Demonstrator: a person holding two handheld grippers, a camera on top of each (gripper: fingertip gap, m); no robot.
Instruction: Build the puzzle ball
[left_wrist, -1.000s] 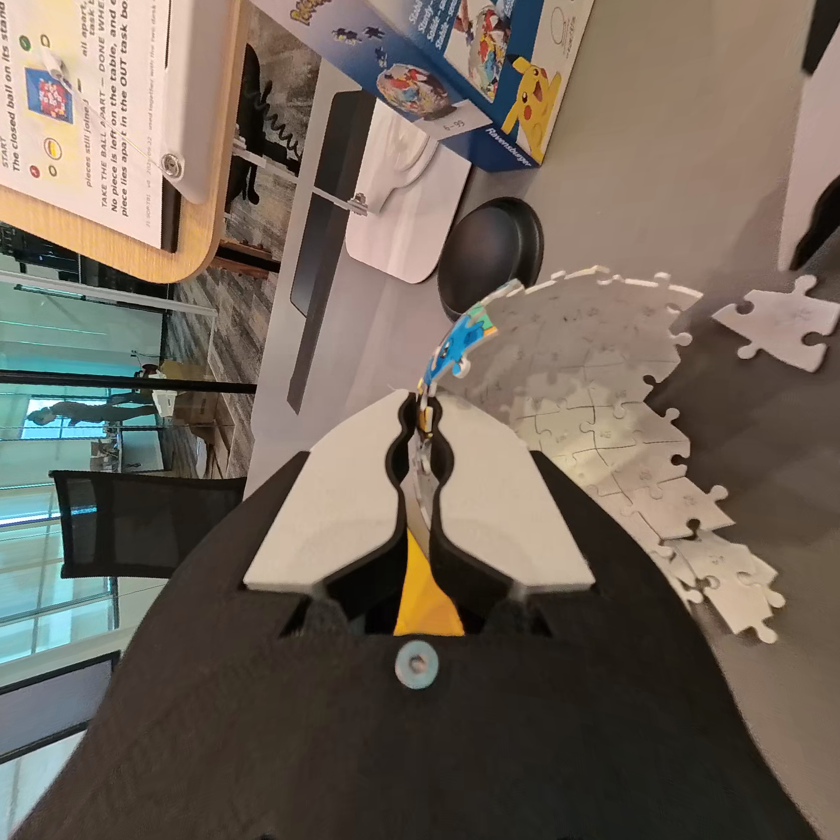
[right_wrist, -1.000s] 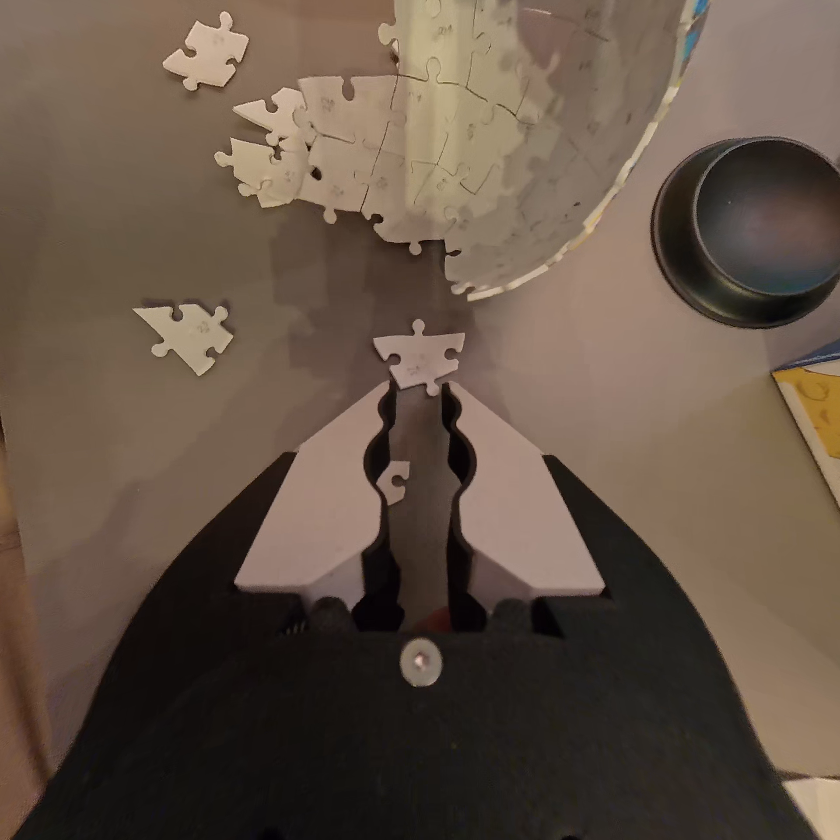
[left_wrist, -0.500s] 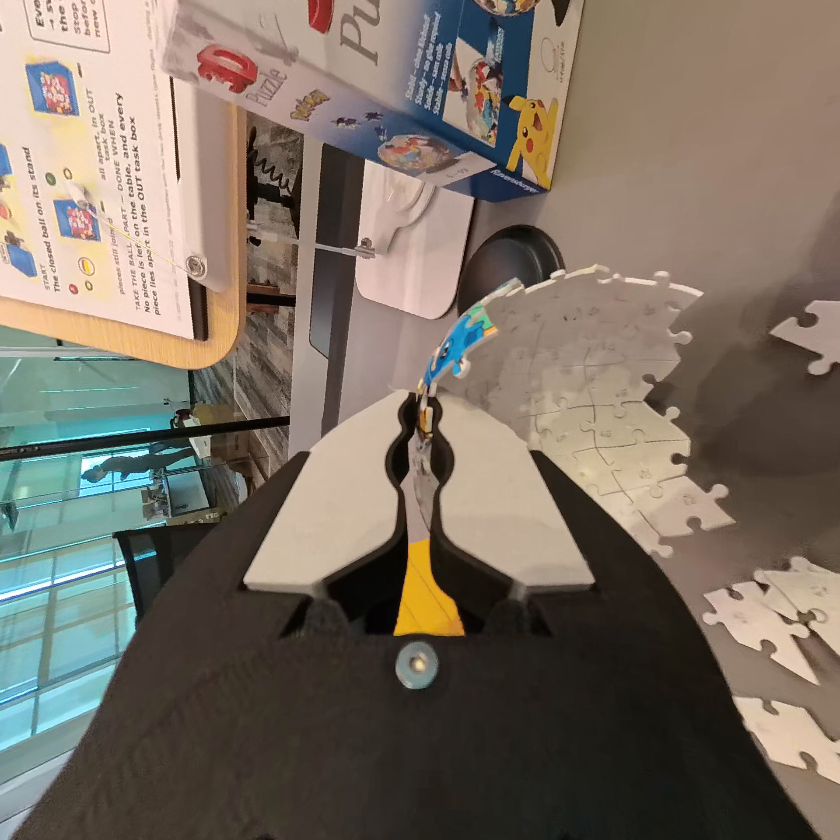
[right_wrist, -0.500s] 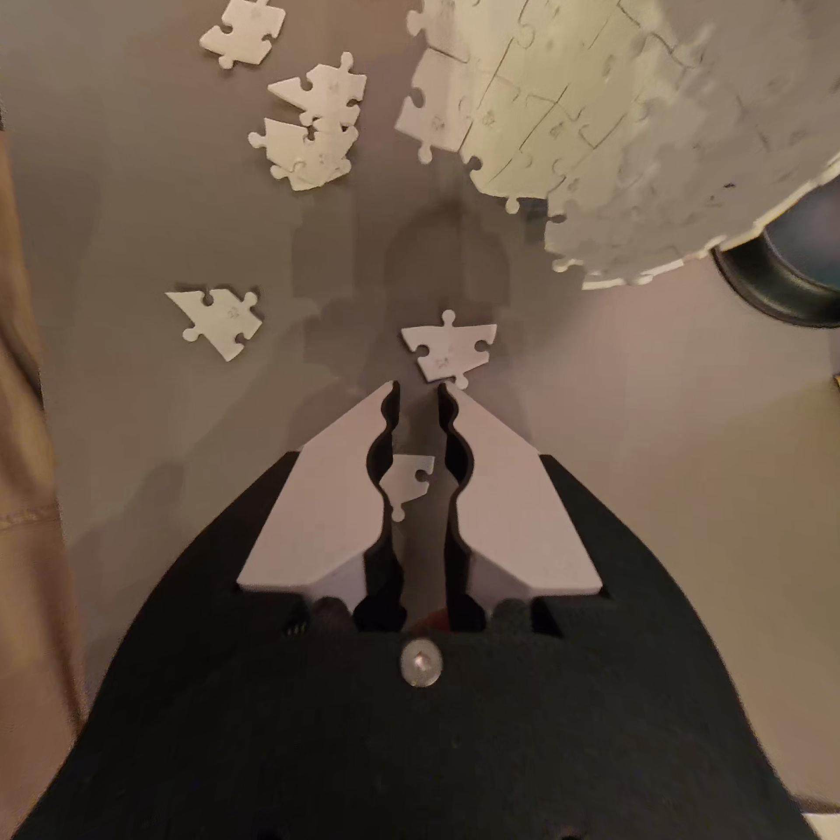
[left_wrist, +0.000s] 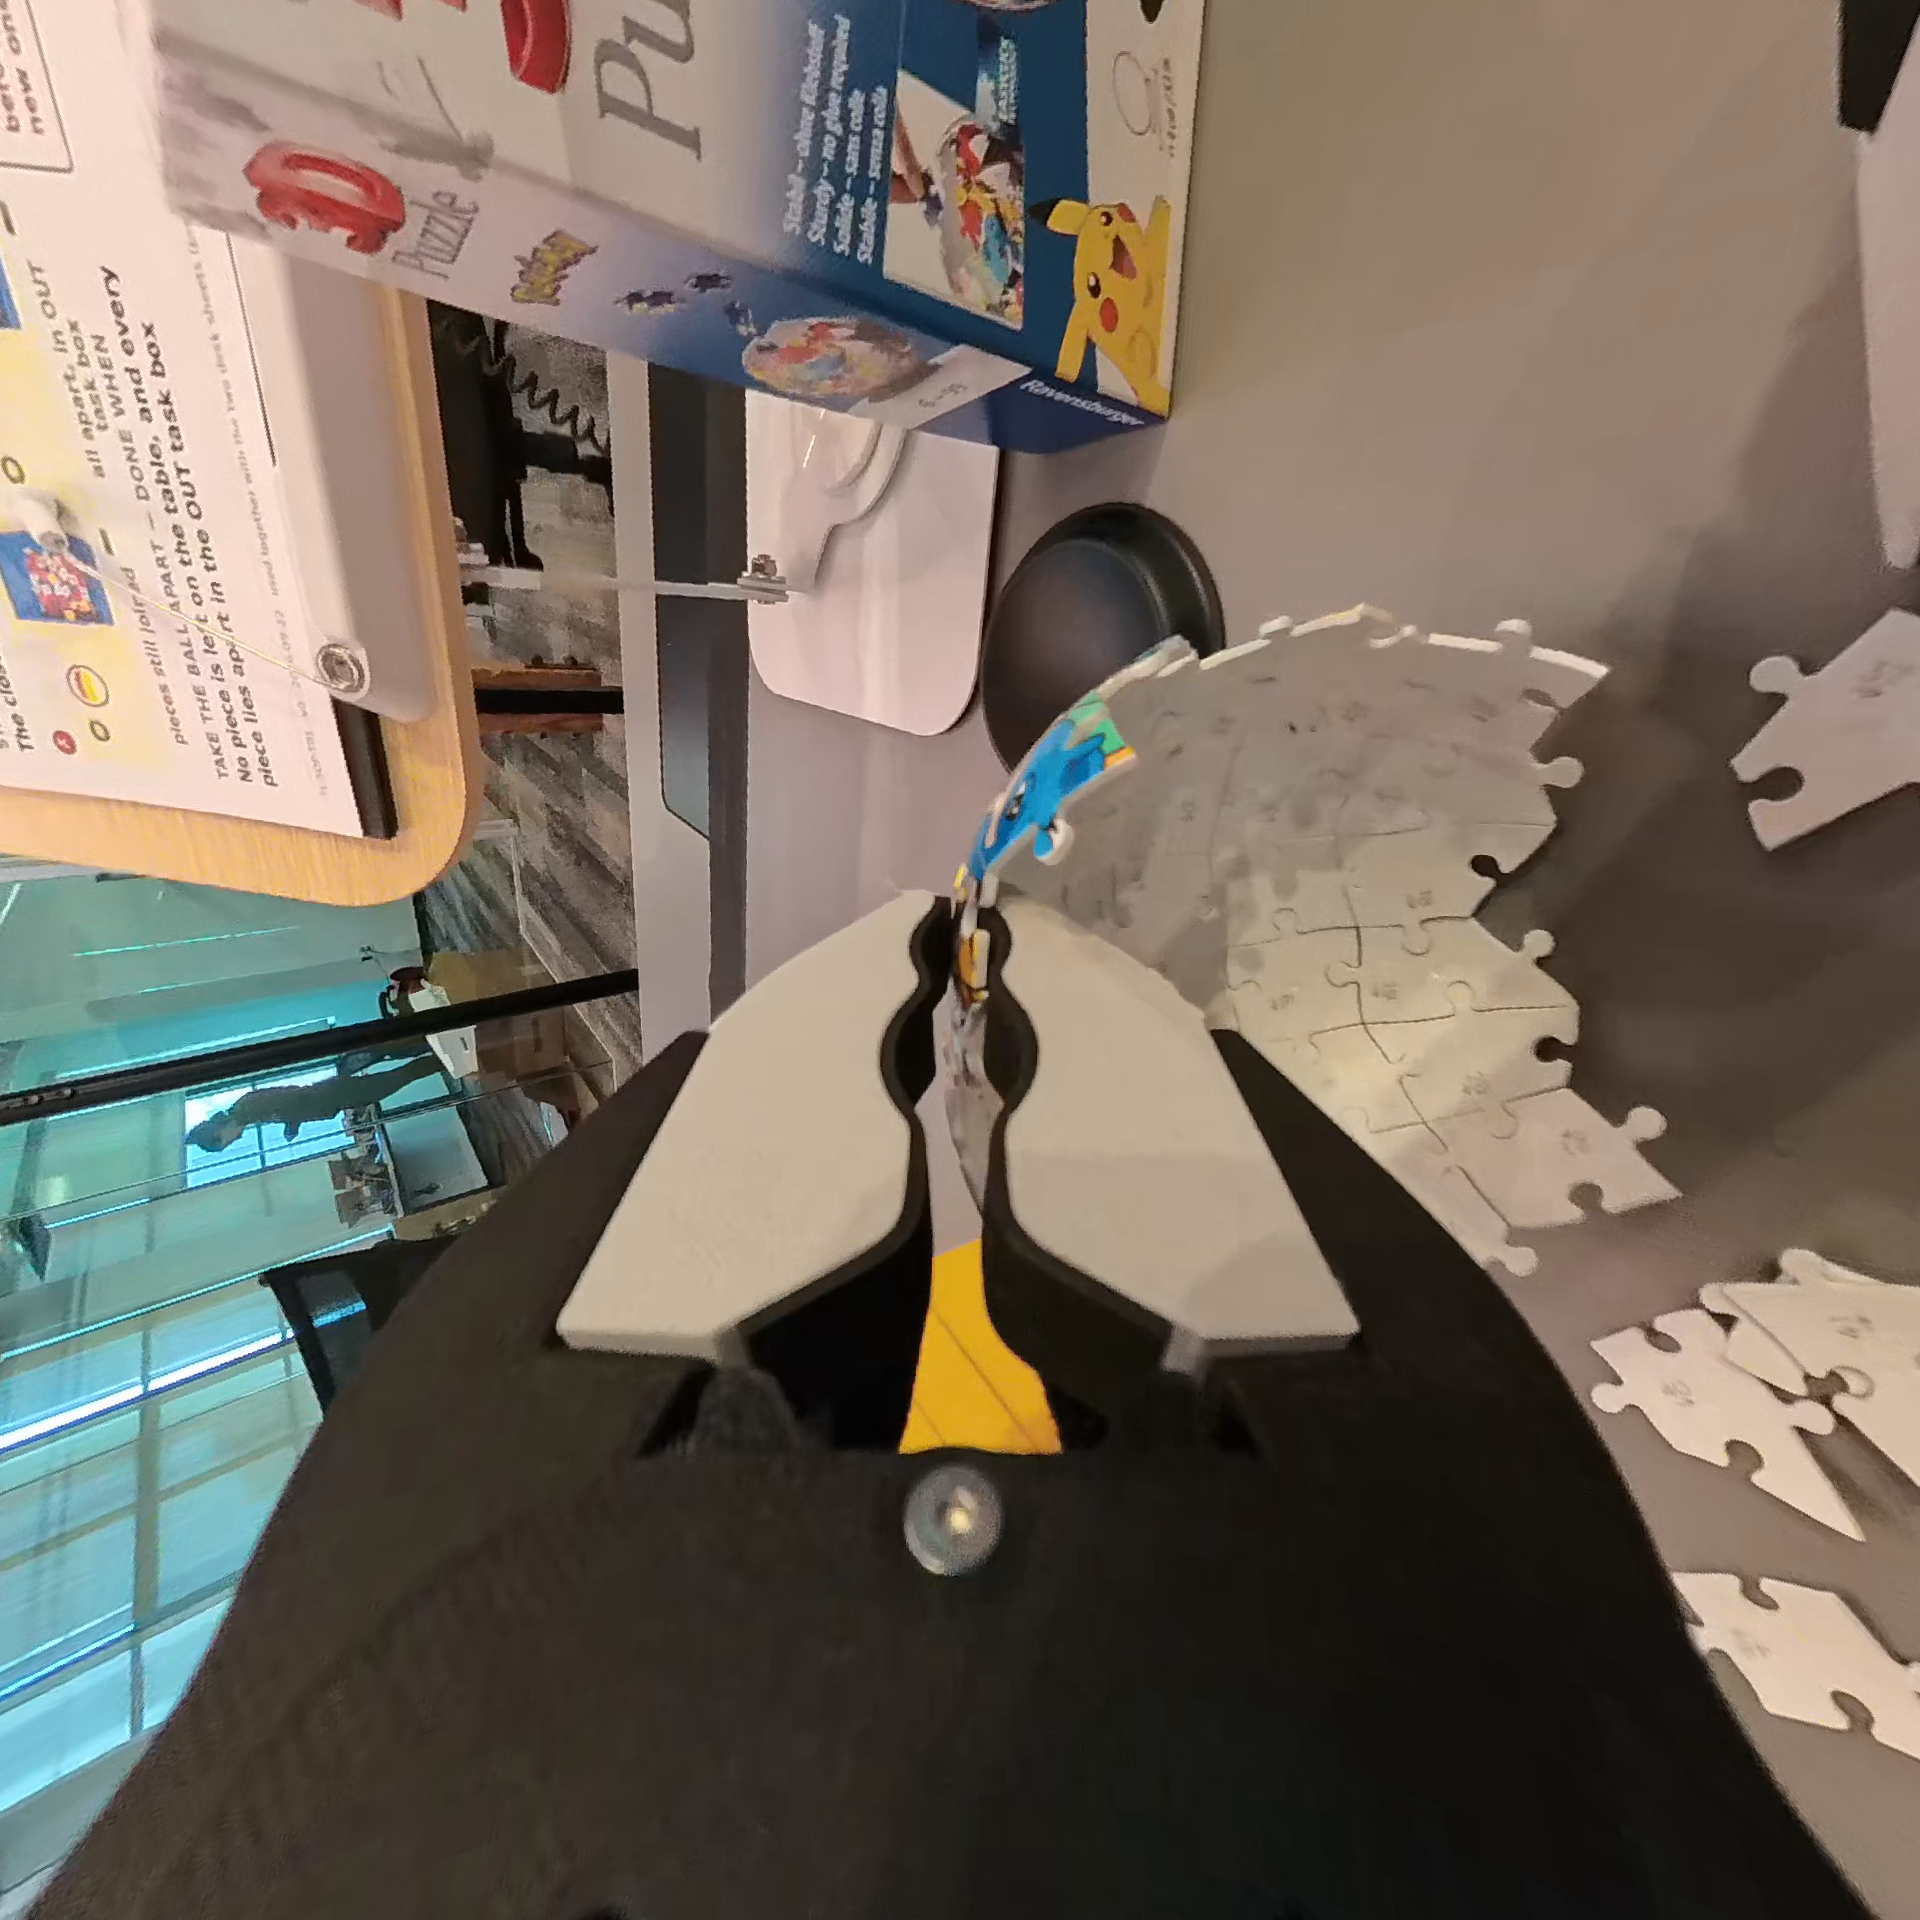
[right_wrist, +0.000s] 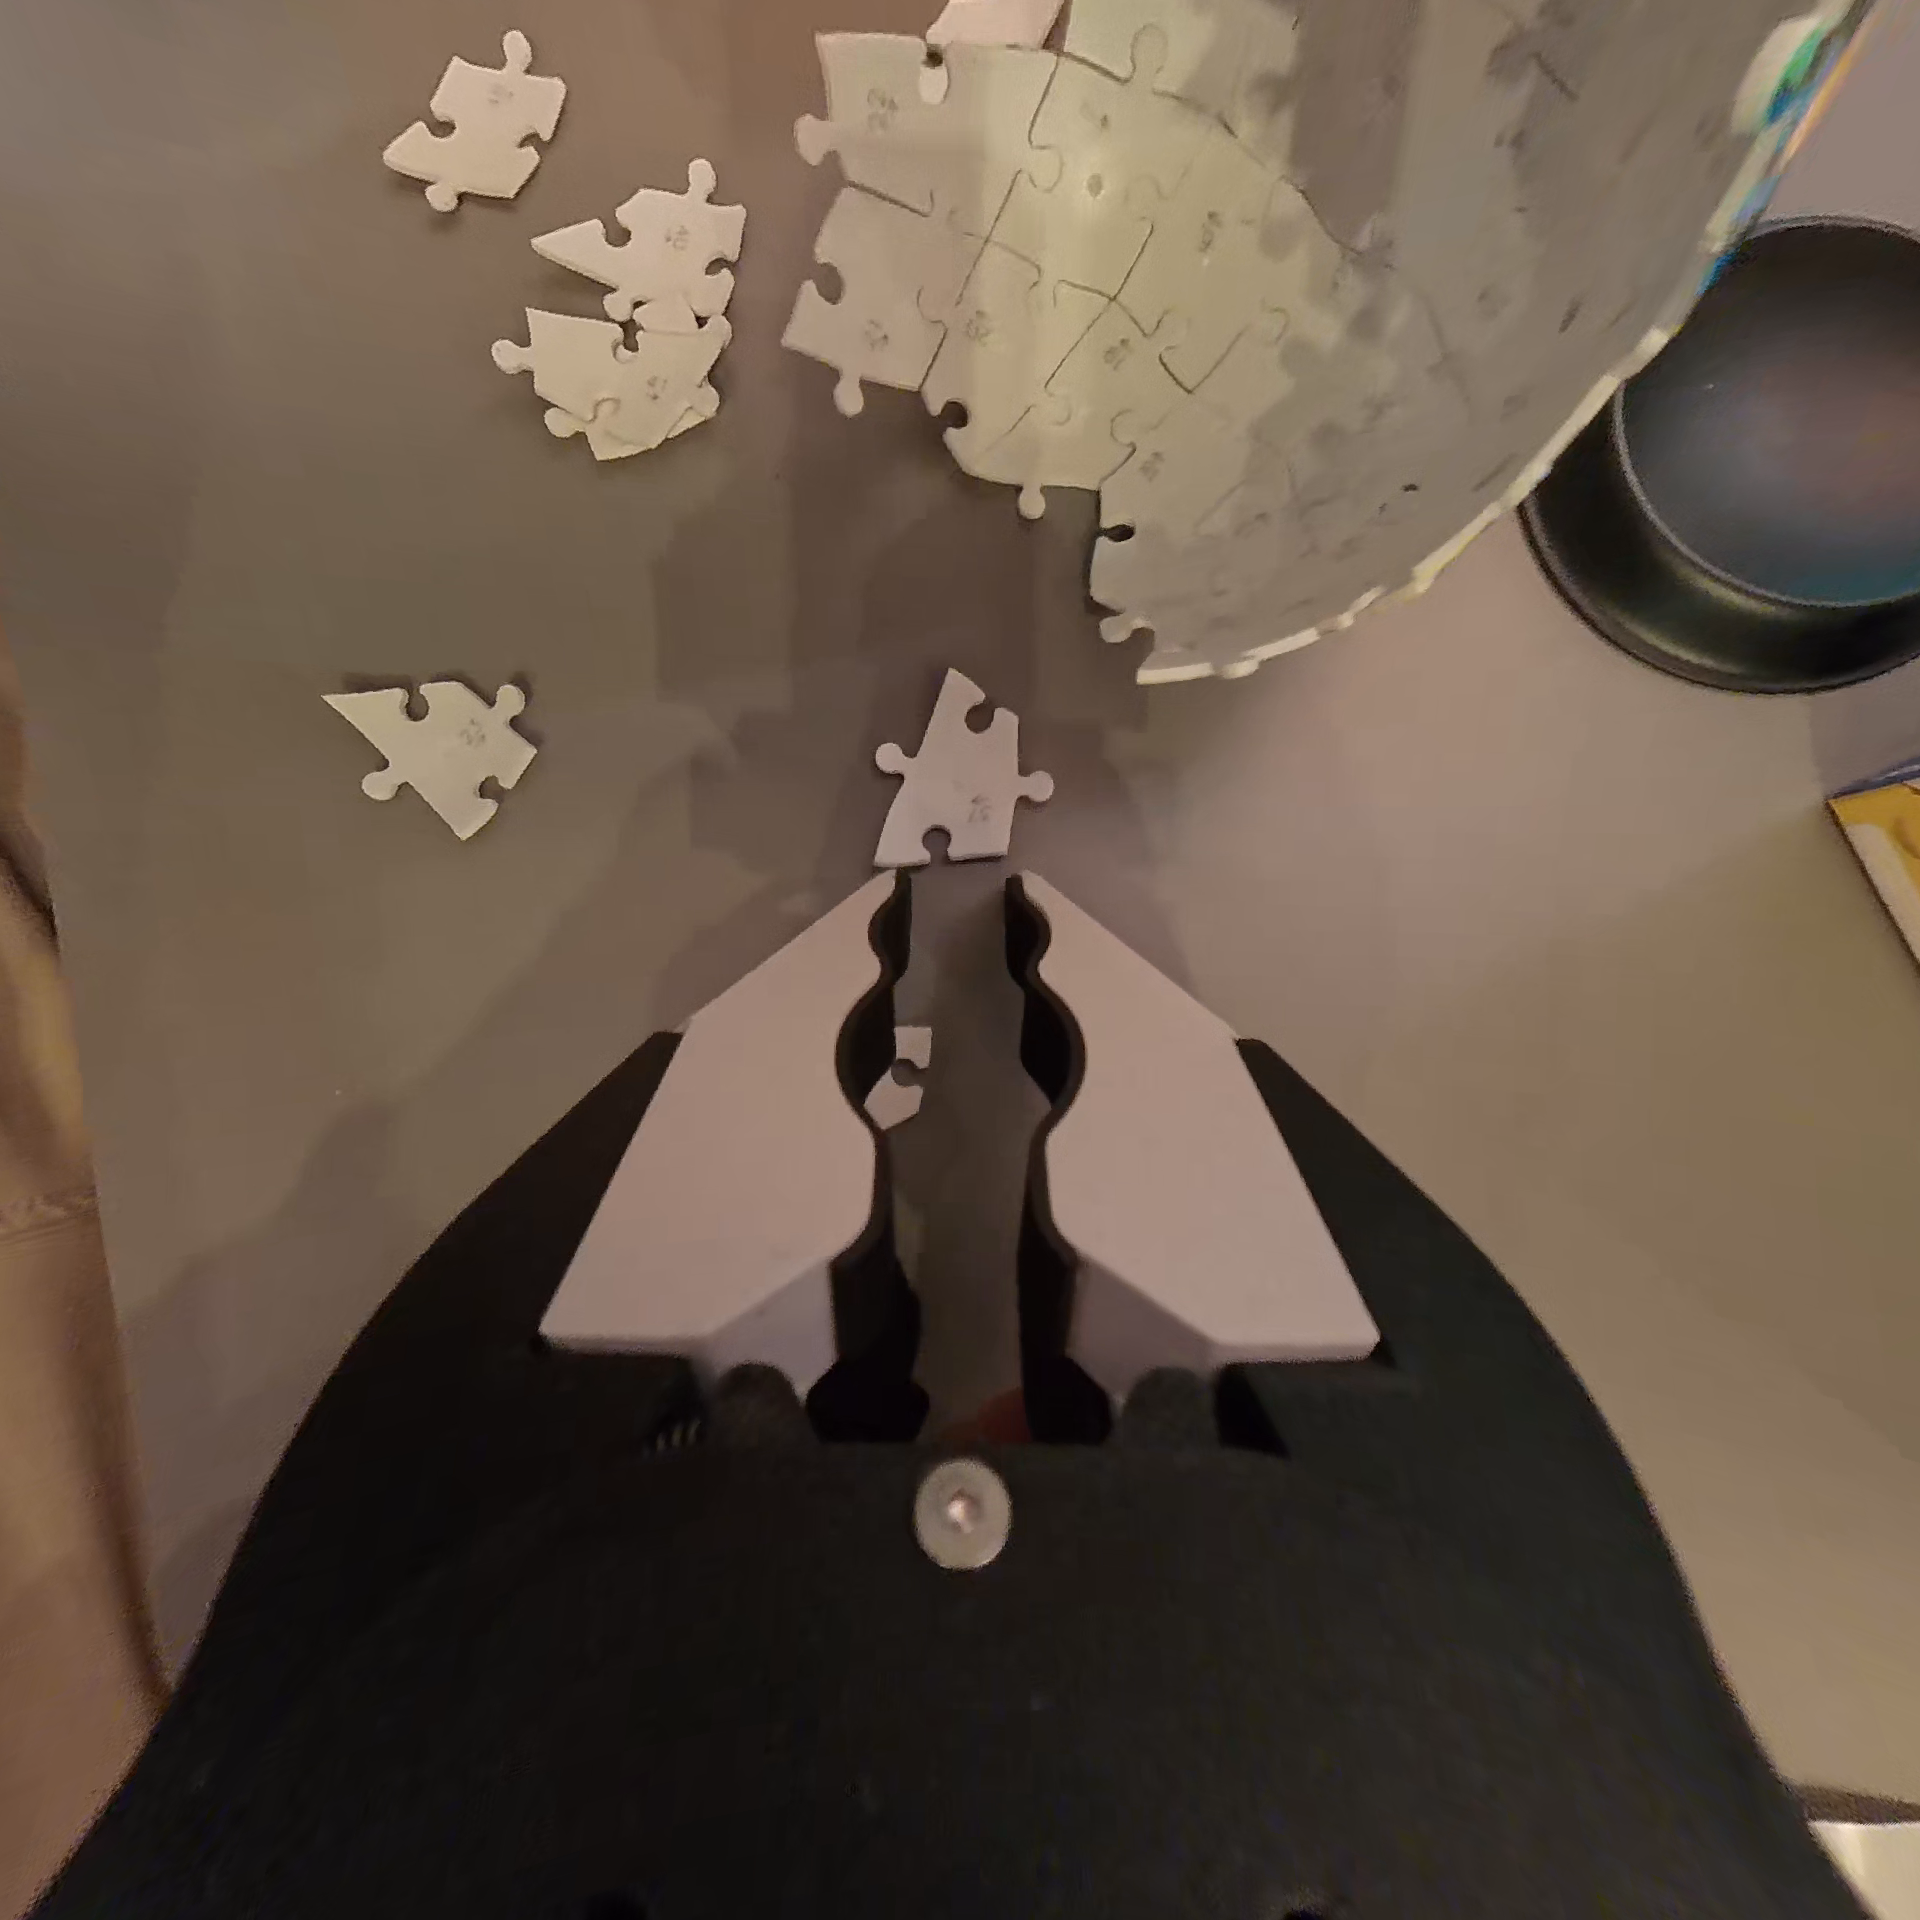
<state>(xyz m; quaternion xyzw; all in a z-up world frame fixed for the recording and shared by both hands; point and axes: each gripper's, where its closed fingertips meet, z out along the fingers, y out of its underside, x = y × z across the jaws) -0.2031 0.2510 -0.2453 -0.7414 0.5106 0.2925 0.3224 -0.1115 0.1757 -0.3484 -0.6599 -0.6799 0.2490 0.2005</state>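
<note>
My left gripper (left_wrist: 966, 914) is shut on the rim of the partly built puzzle ball (left_wrist: 1351, 883), a curved shell of joined pieces. Its white inner side faces the camera and it has a blue printed edge. The shell hangs above the table in the right wrist view (right_wrist: 1195, 312). My right gripper (right_wrist: 956, 883) is open and empty, low over the grey table. A loose white piece (right_wrist: 961, 779) lies just ahead of its fingertips. Another small piece (right_wrist: 904, 1081) shows on the table between the fingers.
Loose white pieces lie at the left (right_wrist: 447, 753) and far left (right_wrist: 634, 322), and at the right of the left wrist view (left_wrist: 1745, 1392). A black round stand (right_wrist: 1745, 499) sits at the right. The puzzle box (left_wrist: 831, 208) and an instruction board (left_wrist: 156, 416) stand behind. Left tips to right tips: about 15 cm.
The loose piece ahead of my right fingertips has turned, its narrow end now pointing away. The shell in my left gripper has shifted over the table, and more loose pieces show beside it.
</note>
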